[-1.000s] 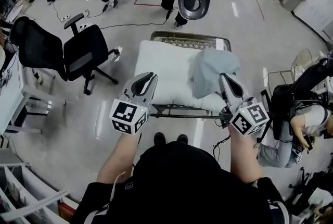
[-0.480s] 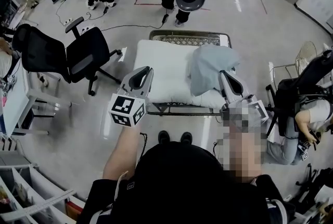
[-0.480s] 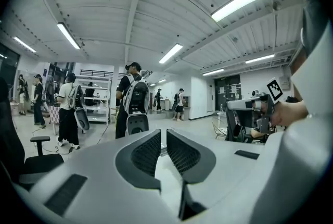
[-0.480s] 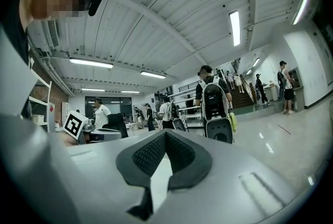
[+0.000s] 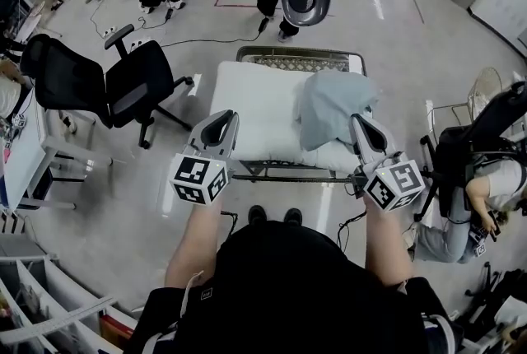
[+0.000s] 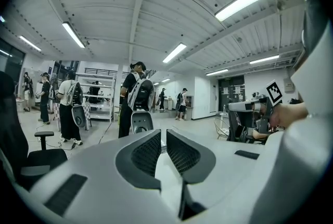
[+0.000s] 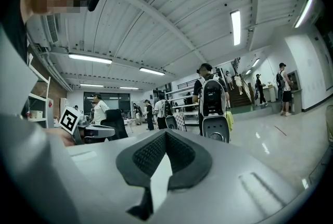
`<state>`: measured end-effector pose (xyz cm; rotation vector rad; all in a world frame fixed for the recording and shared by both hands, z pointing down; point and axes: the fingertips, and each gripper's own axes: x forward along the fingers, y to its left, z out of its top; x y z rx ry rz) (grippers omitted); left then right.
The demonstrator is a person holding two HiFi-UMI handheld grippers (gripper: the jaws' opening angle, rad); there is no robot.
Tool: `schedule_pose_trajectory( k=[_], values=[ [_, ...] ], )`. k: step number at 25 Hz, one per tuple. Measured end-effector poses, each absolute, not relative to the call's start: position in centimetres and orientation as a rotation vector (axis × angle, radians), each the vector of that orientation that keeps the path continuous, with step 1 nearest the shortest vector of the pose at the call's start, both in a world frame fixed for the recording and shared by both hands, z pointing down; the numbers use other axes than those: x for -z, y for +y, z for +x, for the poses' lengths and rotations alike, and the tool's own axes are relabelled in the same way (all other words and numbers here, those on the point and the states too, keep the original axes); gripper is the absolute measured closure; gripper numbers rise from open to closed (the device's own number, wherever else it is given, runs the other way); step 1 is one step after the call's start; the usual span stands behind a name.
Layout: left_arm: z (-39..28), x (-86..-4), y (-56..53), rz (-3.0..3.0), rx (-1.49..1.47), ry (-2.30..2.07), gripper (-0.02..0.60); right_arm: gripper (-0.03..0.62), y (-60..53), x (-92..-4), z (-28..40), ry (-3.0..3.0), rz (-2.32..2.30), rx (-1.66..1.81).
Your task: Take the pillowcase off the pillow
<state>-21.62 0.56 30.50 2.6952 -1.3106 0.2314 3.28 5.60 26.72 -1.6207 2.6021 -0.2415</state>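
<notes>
While a crumpled bluish pillowcase [image 5: 329,105] drapes the white pillow [image 5: 255,109], left gripper [image 5: 227,118] gapes narrowly, right gripper [image 5: 361,122] closed.

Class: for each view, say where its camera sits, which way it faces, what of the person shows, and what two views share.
Head view: head-mounted, steeply down onto pillow, pillowcase; forearms, left claw, right claw.
Left gripper view: on left claw, out across room; own jaws.
Right gripper view: on right claw, likewise.
Both share the backpack wearer.
</notes>
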Motion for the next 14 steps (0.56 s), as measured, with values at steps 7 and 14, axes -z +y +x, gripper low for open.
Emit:
schedule_pose_trajectory(
  k=[7, 14],
  values=[
    [-22.15, -30.39, 0.13, 2.700, -0.249, -1.309, 0.545, 0.586, 5.37, -27.02, 2.65, 2.615, -1.605, 0.250],
    [-21.90, -30.69, 0.49, 2.700, -0.260, -1.302, 0.545, 0.586, 5.45, -27.47, 2.51, 2.615, -1.592, 0.264]
  ],
)
